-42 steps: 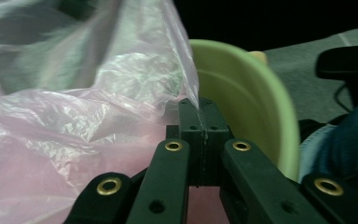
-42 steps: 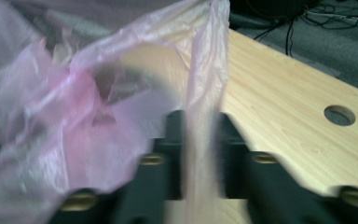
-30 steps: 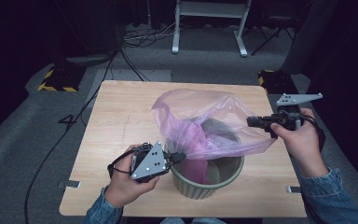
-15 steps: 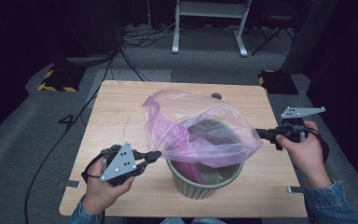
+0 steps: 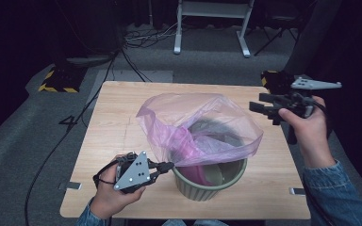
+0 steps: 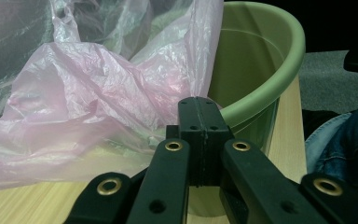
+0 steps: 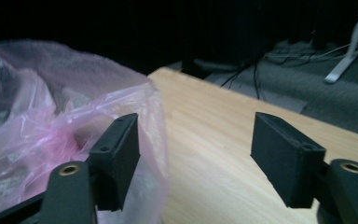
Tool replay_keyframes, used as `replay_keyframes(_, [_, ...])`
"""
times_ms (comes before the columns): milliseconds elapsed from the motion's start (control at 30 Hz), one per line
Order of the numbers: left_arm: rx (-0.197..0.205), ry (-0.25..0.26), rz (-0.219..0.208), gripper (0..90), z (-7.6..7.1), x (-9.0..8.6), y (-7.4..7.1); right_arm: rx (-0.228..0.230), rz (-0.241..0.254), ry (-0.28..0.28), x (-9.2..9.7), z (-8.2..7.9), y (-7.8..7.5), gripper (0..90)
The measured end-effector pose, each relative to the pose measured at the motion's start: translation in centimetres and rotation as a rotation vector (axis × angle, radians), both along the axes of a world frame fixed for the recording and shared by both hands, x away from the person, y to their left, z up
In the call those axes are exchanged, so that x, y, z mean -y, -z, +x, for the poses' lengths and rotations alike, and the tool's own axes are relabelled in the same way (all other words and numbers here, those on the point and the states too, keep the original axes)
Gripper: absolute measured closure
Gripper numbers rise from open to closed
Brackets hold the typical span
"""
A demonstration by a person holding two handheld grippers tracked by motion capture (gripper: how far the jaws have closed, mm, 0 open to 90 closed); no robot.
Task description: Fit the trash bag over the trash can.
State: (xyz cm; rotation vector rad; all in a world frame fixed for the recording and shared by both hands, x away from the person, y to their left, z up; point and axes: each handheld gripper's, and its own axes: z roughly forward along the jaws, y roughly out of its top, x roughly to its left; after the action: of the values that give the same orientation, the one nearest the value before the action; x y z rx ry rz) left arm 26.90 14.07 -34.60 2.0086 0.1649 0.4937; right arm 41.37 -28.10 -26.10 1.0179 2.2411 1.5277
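Note:
A pale green bin (image 5: 207,186) stands on the wooden table (image 5: 118,117), with a thin pink plastic bag (image 5: 193,122) billowing over its mouth. My left gripper (image 5: 167,166) is at the bin's near left rim, shut on the bag's edge. In the left gripper view the jaws (image 6: 199,112) meet in front of the bag (image 6: 88,93) and the bin (image 6: 261,60). My right gripper (image 5: 256,103) hovers off the bag's right side; its jaws have just been opening. In the right gripper view, its jaws (image 7: 196,144) stand wide with nothing between them, the bag (image 7: 51,116) beside one.
Beyond the table's far edge stand a white metal frame (image 5: 212,28) and loose cables (image 5: 136,42) on grey carpet. A yellow-and-black striped block (image 5: 56,82) lies on the floor at the left. Bare tabletop (image 7: 214,140) stretches behind the bin.
The right gripper has opened, let go of the bag's right edge and lifted away from it. The bag has slackened over the bin. The left gripper has shifted slightly toward the bin.

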Motion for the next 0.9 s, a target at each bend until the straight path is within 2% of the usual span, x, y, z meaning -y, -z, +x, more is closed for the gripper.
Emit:
replay_keyframes(67, [-0.005, -0.003, 0.003, 90.0, 0.0, -0.2, 0.1, -0.026, -0.052, -0.043, -1.5, 0.9, 0.9, 27.5])
replay_keyframes(133, [-0.008, -0.009, 0.004, 90.0, -0.1, -0.5, 0.2, -0.064, -0.067, -0.091, -2.7, 1.7, 2.0, 30.0])
replay_keyframes(167, [-0.007, -0.013, 0.003, 90.0, -0.1, -0.7, 0.1, -0.082, -0.067, -0.111, -3.1, 2.0, 2.5, 38.8])
replay_keyframes(200, [-0.004, -0.017, 0.003, 90.0, -0.2, -1.0, 0.1, -0.098, -0.068, -0.148, -3.4, 2.2, 2.9, 60.5])
replay_keyframes(233, [-0.004, -0.024, -0.003, 90.0, -0.2, -1.2, 0.0, -0.114, -0.069, -0.202, -3.6, 2.3, 3.2, 72.5])
replay_keyframes(267, [-0.004, -0.033, -0.005, 90.0, -0.2, -1.6, 0.0, -0.129, -0.066, -0.215, -3.7, 2.3, 3.5, 81.4])
replay_keyframes(300, [-0.006, -0.042, -0.007, 90.0, -0.2, -1.9, 0.0, -0.130, -0.084, -0.219, -3.6, 2.3, 3.6, 88.3])
replay_keyframes(467, [-0.018, -0.088, -0.021, 90.0, 0.0, -3.5, 0.3, -0.138, -0.126, -0.159, -1.8, 1.5, 4.2, 90.0])
replay_keyframes(533, [-0.023, -0.104, -0.022, 90.0, -0.1, -4.0, 0.5, -0.139, -0.151, -0.124, -0.6, 0.8, 4.6, 90.0])
replay_keyframes(700, [-0.017, -0.138, -0.009, 90.0, -0.5, -4.6, 0.7, -0.121, -0.170, -0.064, 2.4, -1.6, 5.5, 90.0])
replay_keyframes(800, [-0.012, -0.146, -0.009, 90.0, -0.8, -4.9, 0.5, -0.101, -0.168, -0.050, 3.7, -3.4, 5.8, 90.0])
replay_keyframes(900, [-0.022, -0.141, -0.004, 90.0, -1.1, -5.0, 0.9, -0.108, -0.154, -0.063, 4.4, -5.1, 6.4, 90.0])
